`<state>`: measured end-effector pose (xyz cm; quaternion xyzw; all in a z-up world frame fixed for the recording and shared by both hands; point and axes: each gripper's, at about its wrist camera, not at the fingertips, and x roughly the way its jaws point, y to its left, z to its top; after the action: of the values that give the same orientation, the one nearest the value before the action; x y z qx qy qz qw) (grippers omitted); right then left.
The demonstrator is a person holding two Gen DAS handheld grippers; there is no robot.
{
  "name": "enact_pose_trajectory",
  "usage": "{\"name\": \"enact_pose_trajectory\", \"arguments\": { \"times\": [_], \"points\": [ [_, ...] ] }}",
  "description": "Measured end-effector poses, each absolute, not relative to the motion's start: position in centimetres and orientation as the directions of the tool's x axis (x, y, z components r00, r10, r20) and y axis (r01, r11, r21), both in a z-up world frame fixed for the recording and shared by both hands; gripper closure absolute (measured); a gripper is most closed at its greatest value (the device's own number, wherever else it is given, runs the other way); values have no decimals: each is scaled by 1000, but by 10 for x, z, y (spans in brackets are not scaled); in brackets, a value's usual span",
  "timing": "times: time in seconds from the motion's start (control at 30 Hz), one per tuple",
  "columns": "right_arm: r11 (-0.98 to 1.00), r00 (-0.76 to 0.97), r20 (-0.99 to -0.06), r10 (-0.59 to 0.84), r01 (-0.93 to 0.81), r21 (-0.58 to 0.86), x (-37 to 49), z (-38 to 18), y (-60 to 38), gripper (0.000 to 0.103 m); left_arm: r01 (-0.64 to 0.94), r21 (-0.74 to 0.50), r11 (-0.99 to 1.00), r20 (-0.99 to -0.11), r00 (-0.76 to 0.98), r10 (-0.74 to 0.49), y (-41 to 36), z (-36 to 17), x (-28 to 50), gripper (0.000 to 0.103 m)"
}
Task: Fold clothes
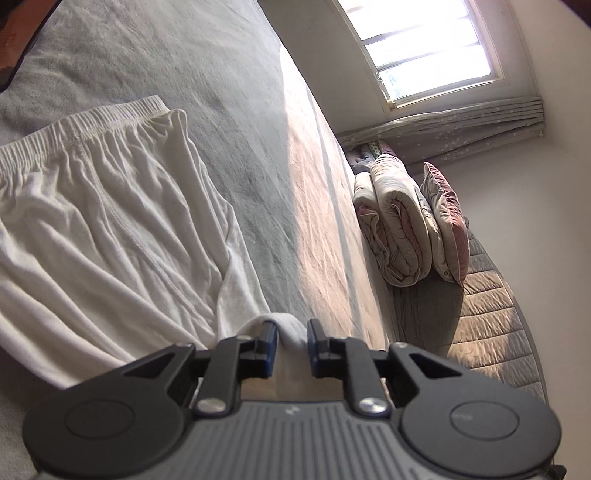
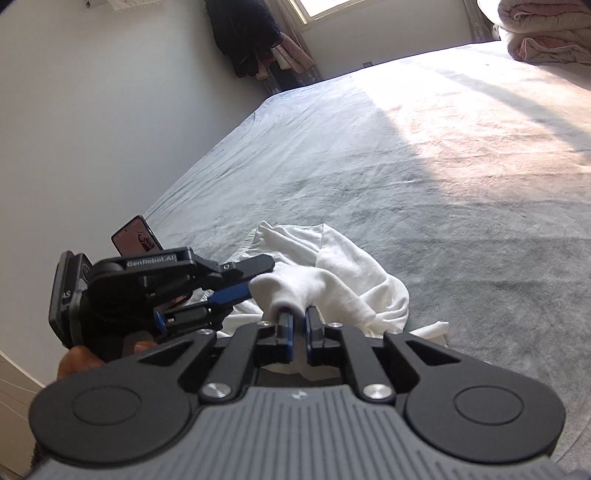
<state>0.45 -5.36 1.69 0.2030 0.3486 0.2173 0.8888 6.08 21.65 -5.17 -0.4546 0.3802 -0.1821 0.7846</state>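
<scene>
White shorts (image 1: 103, 229) with an elastic waistband lie on the grey bed sheet (image 1: 221, 110). My left gripper (image 1: 291, 332) is shut on a bunched hem end of the shorts, held just off the sheet. In the right wrist view my right gripper (image 2: 298, 317) is shut on another bunched part of the white shorts (image 2: 332, 280). The left gripper (image 2: 236, 284) shows there too, close on the left, its fingers clamped on the same cloth. The two grippers are almost touching.
A folded quilt (image 1: 399, 229) and a pink-edged pillow (image 1: 448, 221) stand at the head of the bed under a window (image 1: 424, 48). Dark clothes (image 2: 251, 33) hang in the far corner. A white wall (image 2: 92, 110) runs along the bed's left edge.
</scene>
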Motion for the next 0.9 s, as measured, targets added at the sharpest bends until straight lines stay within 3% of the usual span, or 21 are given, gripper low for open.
{"name": "enact_pose_trajectory", "arguments": {
  "times": [0.17,0.37,0.6,0.9],
  "points": [
    [789,693,-475,542,-227,570,6,44,-69,94,-145,-789,598,-551,598,-582,218,-64,60,81],
    [837,766,-459,449,-181,516,19,69,-91,94,-179,-752,634,-616,531,-582,212,-74,63,78],
    [900,841,-448,303,-98,425,44,84,-124,94,-195,-735,649,-640,515,-570,211,-79,63,78],
    [948,843,-520,135,44,316,104,58,-142,94,-195,-736,648,-639,515,-571,211,-80,62,78]
  ]
}}
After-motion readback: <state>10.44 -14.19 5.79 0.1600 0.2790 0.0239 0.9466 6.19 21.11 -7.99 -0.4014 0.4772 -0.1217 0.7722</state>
